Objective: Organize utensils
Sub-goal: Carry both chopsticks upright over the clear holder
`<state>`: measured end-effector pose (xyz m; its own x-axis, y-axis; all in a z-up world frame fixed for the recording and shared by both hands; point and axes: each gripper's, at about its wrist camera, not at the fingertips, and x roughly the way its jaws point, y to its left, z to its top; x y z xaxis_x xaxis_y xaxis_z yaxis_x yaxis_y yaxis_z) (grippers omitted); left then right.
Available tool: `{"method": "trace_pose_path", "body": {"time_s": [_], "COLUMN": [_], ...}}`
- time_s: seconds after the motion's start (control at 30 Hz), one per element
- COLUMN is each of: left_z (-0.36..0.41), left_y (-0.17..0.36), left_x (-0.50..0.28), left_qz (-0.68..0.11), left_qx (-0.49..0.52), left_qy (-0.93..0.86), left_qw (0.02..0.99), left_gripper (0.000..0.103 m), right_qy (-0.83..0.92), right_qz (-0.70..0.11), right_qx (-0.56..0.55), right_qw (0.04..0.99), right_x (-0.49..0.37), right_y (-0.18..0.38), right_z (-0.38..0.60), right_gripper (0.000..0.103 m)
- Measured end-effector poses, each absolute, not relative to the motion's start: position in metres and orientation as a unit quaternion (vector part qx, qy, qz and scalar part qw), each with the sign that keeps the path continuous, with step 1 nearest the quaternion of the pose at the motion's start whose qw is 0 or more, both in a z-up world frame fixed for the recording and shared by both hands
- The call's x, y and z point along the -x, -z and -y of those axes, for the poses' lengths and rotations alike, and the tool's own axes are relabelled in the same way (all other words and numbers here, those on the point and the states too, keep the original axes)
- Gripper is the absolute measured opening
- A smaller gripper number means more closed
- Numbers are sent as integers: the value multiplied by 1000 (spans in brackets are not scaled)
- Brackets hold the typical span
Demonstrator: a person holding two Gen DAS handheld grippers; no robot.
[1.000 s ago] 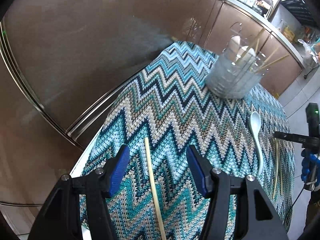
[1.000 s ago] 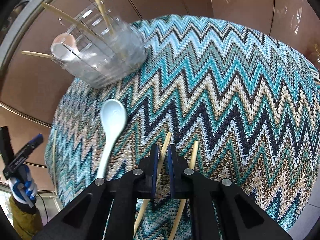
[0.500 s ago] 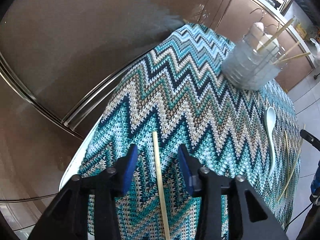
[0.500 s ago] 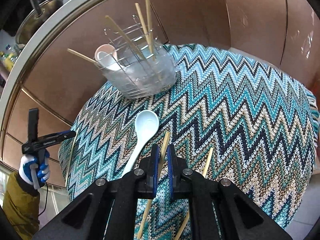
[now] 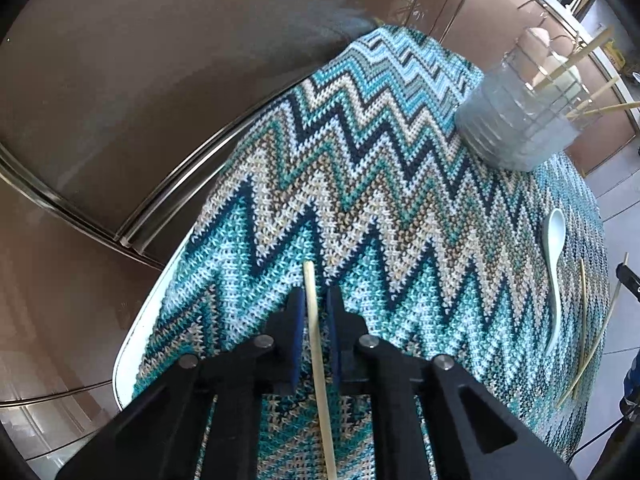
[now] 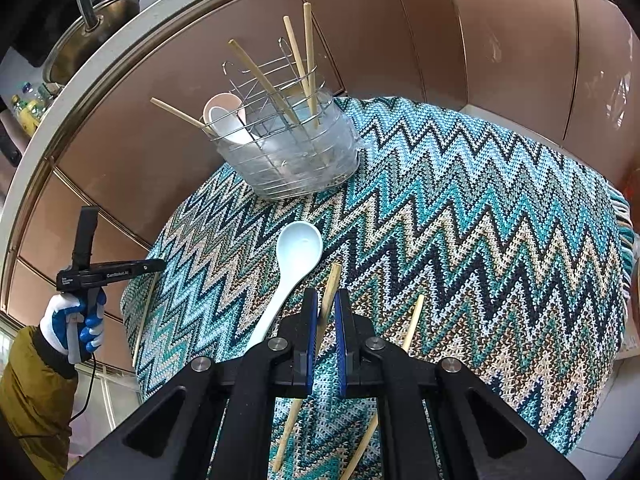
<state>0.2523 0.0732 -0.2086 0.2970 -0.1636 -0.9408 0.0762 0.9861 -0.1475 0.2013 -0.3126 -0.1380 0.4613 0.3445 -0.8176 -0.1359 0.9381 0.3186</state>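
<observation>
On zigzag knit cloth (image 5: 360, 184), slim round bamboo chopstick (image 5: 316, 332), glossy white spoon (image 6: 294, 264)

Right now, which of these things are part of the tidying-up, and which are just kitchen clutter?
Part of the job:
- chopstick in the left tool
- chopstick in the right tool
- loose chopstick on the cloth
- white spoon
- wire utensil holder, already holding chopsticks and spoons

Just lying about:
- zigzag tablecloth
- brown cabinets
- metal pot
- bottles
</observation>
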Motion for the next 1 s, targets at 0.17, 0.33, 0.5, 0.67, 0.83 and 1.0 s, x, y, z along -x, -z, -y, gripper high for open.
{"method": "trace_pose_path", "body": {"time_s": [0.17, 0.33, 0.5, 0.67, 0.83, 1.0], "left_z": [-74, -72, -74, -76, -78, -80], "left_y": [212, 213, 210, 199, 184, 167], "left_x": [-256, -258, -256, -252, -245, -238], "left_qz": [-595, -594, -588, -576, -559, -538], "left_qx": [44, 51, 59, 63, 72, 80], "left_qy": [73, 75, 75, 77, 79, 83], "left_qw": [799, 799, 803, 811, 822, 835], "left_gripper": [8, 4, 4, 4, 4, 4], "right_qy": [-142, -143, -141, -141, -141, -141], "right_qz": [-498, -495, -493, -488, -483, -474], "right_qx": [-102, -100, -98, -96, -95, -92], "right_qw": [849, 851, 853, 856, 859, 864], "right_x": [-201, -199, -195, -190, -185, -176], "right_y": [135, 131, 126, 120, 114, 104], "right_z": [310, 307, 305, 302, 300, 299], "right_gripper": [8, 8, 8, 8, 8, 7]}}
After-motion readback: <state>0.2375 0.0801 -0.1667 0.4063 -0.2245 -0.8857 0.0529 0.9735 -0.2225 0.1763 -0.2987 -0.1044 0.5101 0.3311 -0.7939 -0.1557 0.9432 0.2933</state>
